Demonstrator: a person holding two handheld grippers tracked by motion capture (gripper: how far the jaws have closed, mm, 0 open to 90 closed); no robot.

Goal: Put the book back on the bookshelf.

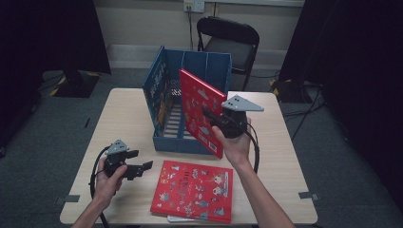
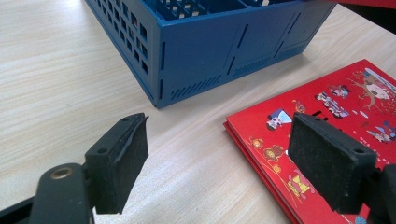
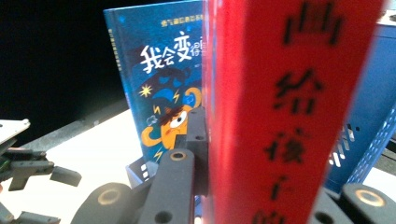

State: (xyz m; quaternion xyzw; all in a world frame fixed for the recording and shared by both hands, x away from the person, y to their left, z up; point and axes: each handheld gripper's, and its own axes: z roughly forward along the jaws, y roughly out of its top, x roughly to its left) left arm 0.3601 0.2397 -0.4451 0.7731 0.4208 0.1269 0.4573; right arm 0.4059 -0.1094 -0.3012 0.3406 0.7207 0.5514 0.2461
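1. The upright hardcover red book (image 1: 199, 111) is bright red with small cartoon figures; its spine bears black characters.
2. The flat red picture book (image 1: 194, 190) shows the same red, dotted with little drawings.
3. The slotted blue plastic crate (image 1: 190, 64) is deep blue.
4. The standing blue-covered book (image 3: 161, 88) carries white characters and an orange creature.
5. The pale wood-grain counter (image 1: 128, 118) is beige.

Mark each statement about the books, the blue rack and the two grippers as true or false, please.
1. The right gripper grips a red book held upright. True.
2. The left gripper holds a book. False: its jaws stand open, with nothing between them.
3. A second red book lies flat on the table. True.
4. The blue rack stands on the floor. False: it stands on the table.
5. A blue book stands in the rack. True.
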